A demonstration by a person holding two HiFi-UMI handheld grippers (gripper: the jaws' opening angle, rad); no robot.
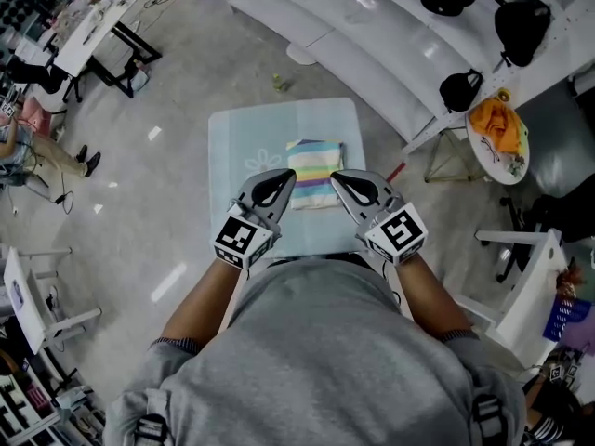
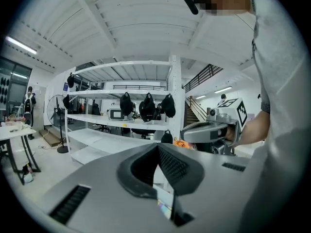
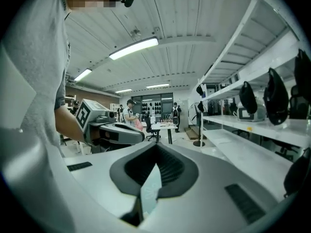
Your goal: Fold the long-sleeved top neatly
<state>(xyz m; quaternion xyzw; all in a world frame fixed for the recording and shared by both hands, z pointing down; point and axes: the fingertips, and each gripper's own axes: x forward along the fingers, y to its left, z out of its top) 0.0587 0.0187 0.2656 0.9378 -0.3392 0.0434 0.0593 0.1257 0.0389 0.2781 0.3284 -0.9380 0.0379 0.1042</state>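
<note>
- My left gripper [image 2: 158, 152]: jaws together, nothing between them
- My right gripper [image 3: 156, 152]: jaws together as well, empty
- I hold both side by side, about level, raised above the desk [image 1: 232, 156] in front of my chest
- The top [image 1: 314, 175] lies on the desk as a folded striped rectangle, beyond my tips, clear of both

The striped top [image 1: 316, 173] is folded into a small tidy rectangle, with pastel white, yellow, green and pink bands. It's lying flat around the middle of the pale blue table [image 1: 237, 142].
</note>
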